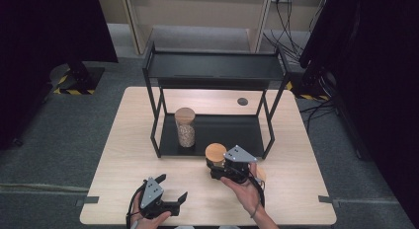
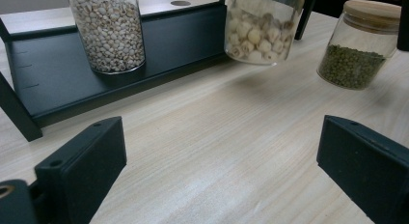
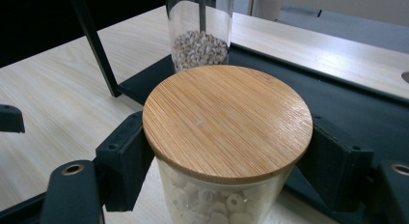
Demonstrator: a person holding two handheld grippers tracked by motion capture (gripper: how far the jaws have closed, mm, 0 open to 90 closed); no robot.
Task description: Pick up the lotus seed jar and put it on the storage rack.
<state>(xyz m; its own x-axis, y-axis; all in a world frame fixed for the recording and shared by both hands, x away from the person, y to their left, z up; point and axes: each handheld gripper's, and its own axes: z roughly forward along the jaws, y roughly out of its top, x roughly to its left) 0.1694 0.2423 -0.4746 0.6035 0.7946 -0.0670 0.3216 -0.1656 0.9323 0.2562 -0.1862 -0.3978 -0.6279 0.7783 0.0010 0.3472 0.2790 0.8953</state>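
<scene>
Black two-tier rack (image 1: 216,66) on the wooden table (image 1: 123,155); tall grain jar (image 1: 186,127) on its lower shelf; green-bean jar (image 2: 359,43) on the table to the right; right gripper (image 1: 228,166) pinching the bamboo-lidded jar (image 3: 226,137) of pale round pieces before the rack; left gripper (image 1: 170,202) near the table's front edge, jaws spread, holding nothing.

Three lidded jars (image 1: 185,127) (image 1: 216,155) (image 2: 358,44), one black shelf rack (image 1: 216,71)
</scene>
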